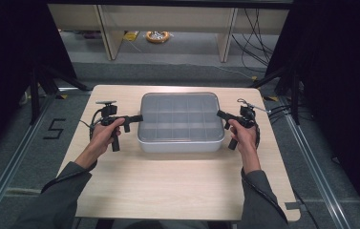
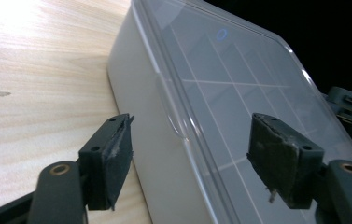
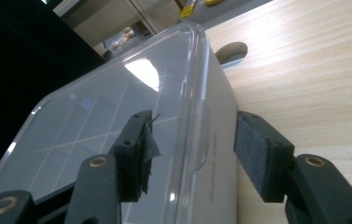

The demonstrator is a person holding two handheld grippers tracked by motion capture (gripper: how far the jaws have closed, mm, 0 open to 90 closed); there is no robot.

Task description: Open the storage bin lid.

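Observation:
A white box (image 1: 180,142) with a clear lid (image 1: 180,114) and a grid of compartments sits in the middle of the wooden table (image 1: 168,186). My left gripper (image 1: 138,118) is at the box's left end, open, its jaws straddling the lid's edge tab (image 2: 176,123). One pad (image 2: 117,158) is beside the box wall (image 2: 141,93), the other over the lid (image 2: 239,84). My right gripper (image 1: 220,114) is at the right end, open, jaws astride the lid's rim (image 3: 197,126), one pad (image 3: 257,149) outside the wall (image 3: 222,177).
Beyond the table are wooden shelf legs (image 1: 108,33), a yellow roll (image 1: 157,36) on the floor and cables (image 1: 256,43). Black tripod legs (image 1: 44,81) stand left and right of the table. A round notch (image 3: 232,52) marks the tabletop near the box.

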